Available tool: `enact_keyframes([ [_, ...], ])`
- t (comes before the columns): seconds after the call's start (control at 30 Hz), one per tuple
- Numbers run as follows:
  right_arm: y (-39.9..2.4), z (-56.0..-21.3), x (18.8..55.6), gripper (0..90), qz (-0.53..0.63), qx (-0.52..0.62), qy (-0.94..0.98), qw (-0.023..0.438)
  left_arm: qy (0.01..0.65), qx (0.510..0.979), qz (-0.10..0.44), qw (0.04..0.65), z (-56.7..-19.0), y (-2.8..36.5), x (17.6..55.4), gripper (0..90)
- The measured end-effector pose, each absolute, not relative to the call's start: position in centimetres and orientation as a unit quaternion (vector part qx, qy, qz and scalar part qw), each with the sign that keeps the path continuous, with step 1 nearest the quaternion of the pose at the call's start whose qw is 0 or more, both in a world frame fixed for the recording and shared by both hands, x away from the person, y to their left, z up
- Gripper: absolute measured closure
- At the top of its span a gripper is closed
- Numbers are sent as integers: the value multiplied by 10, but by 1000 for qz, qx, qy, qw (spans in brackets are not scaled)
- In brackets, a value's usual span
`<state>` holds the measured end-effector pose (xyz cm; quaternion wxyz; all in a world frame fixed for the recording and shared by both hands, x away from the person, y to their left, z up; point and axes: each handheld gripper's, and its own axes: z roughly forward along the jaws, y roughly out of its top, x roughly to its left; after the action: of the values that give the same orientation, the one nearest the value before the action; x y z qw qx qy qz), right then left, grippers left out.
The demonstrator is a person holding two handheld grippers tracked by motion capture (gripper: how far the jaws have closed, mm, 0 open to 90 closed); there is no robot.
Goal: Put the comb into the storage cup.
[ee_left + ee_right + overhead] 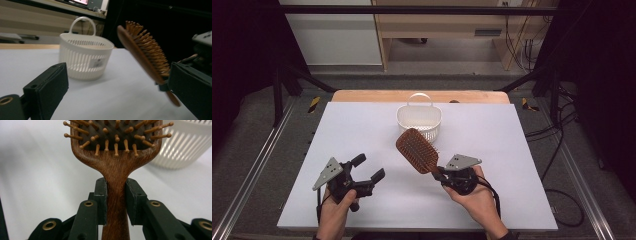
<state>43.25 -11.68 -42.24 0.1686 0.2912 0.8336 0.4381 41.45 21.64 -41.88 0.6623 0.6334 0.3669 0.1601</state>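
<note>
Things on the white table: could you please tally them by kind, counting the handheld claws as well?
Wooden hairbrush: 1, its handle clamped in the right claw, head raised toward the basket.
White slatted basket: 1, standing on the table.
Claws: 2, the right one and the left claw, which is open and holds nothing.
Total: 4

Brown wooden hairbrush [416, 150] raised, tilted, bristles up, beside white basket [419, 120].
</note>
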Motion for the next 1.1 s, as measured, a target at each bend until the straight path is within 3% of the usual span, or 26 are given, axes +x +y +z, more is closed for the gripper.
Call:
enact_keyframes([
  [0.4, -118, -425, 427, 728, 524, 275, 781, 199, 354, 645, 89, 672, -384, 170, 438, 36],
  [0.7, -120, -430, 423, 727, 555, 261, 760, 213, 350, 641, 88, 678, -365, 150, 446, 48],
  [0.97, -119, -432, 420, 727, 559, 259, 755, 224, 359, 634, 77, 680, -349, 134, 449, 119],
  [1.1, -120, -432, 419, 727, 561, 259, 754, 224, 365, 635, 82, 676, -349, 129, 450, 200],
])
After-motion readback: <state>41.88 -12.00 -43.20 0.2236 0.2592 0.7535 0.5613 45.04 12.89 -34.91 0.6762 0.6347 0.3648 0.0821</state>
